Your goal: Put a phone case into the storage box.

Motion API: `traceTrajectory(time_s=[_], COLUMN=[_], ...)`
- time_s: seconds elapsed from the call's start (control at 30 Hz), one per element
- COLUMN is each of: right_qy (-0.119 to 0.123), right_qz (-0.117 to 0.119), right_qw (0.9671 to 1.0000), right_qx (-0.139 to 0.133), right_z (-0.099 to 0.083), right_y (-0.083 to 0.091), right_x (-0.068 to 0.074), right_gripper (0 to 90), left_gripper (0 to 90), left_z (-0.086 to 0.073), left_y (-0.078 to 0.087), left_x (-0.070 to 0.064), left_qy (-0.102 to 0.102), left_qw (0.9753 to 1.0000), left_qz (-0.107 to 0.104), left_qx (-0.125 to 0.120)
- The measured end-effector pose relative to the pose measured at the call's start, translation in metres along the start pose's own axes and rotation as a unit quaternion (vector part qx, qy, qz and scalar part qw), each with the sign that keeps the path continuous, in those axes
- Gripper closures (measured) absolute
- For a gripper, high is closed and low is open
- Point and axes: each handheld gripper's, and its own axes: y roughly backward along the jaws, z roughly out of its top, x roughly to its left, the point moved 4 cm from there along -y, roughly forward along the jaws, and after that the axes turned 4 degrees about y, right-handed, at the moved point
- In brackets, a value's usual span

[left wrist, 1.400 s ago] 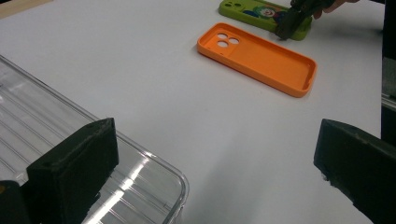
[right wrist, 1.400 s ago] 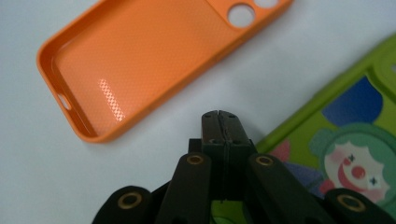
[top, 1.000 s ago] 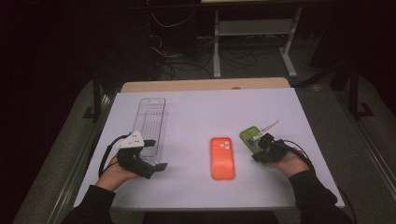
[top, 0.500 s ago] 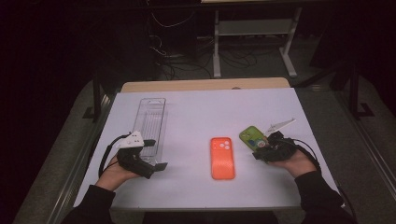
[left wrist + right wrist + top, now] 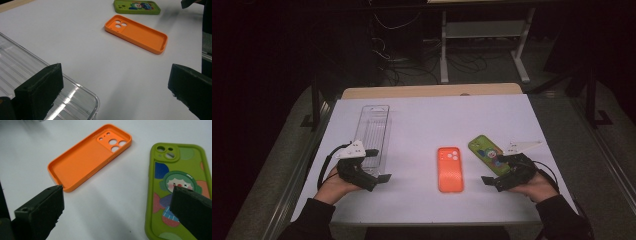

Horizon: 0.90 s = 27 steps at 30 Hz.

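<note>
While both hand-held grippers, left (image 5: 379,165) and right (image 5: 493,183), gape empty: two phone cases, orange (image 5: 450,168), green (image 5: 486,153); one clear tray (image 5: 373,131).

We hold the left hand-held gripper (image 5: 373,165) low at the near left, jaws spread wide and empty, pointing right. The left hand (image 5: 334,184) grips it from below, forearm entering from the near edge. The right hand-held gripper (image 5: 493,174) sits near right, jaws wide apart, empty, pointing left. The right hand (image 5: 537,186) cups it.
</note>
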Motion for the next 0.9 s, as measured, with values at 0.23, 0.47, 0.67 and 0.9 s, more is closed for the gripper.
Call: traceTrajectory(time_s=[0.23,0.47,0.67,0.9], right_qy=[0.002,0.016,0.021,0.005], right_qz=[-0.001,0.006,0.003,0.000], right_qw=[0.9999,0.9999,0.9998,0.9999], right_qx=[-0.012,-0.003,0.000,0.009], right_z=[-0.010,-0.011,-0.007,0.005], right_y=[-0.002,-0.005,-0.006,-0.008], right_x=[0.010,0.018,0.018,0.020], right_gripper=[0.0,0.0,0.0,0.0], left_gripper=[0.0,0.0,0.0,0.0], left_z=[0.000,-0.001,0.000,0.000], left_y=[0.000,0.000,0.001,0.004], left_x=[-0.001,-0.001,0.001,0.001], left_qy=[-0.001,-0.001,-0.005,0.003], left_qw=[1.0000,1.0000,0.9999,1.0000], left_qz=[0.000,0.002,0.006,0.004], left_qx=[0.003,0.004,0.007,-0.002])
